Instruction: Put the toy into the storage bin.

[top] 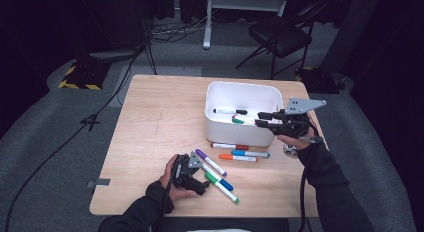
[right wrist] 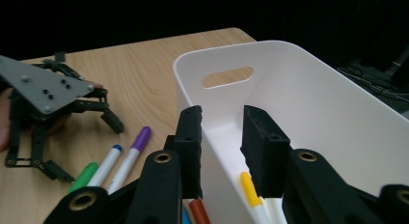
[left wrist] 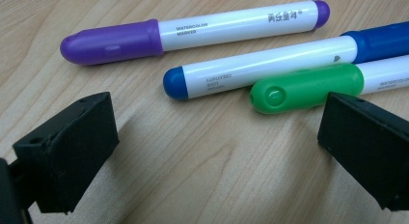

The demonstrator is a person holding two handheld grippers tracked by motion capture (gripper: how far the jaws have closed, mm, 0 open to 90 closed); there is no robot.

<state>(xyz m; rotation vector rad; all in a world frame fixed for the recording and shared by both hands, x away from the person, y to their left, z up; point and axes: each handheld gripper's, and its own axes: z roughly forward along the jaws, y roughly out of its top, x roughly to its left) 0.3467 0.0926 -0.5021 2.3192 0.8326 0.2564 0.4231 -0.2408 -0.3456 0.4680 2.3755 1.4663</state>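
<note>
Three markers lie near the table's front: purple point(top: 210, 162) point(left wrist: 193, 33), blue point(top: 220, 178) point(left wrist: 270, 64) and green point(top: 222, 188) point(left wrist: 308, 86). My left gripper point(top: 202, 183) point(left wrist: 217, 132) rests low just left of them, jaws wide open with bare wood between. A white bin point(top: 243, 99) point(right wrist: 308, 103) holds a few markers, among them a black-capped one point(top: 229, 111) and a yellow one point(right wrist: 250, 188). My right gripper point(top: 260, 119) point(right wrist: 222, 132) hovers over the bin's right rim, open by a narrow gap, with nothing held.
Red point(top: 229, 146), light-blue point(top: 250, 153) and orange point(top: 238, 157) markers lie just in front of the bin. A small round object point(top: 290, 150) sits under the right hand. Bare wood spreads over the table's left half point(top: 155, 122). A folding chair point(top: 280, 34) stands beyond the table.
</note>
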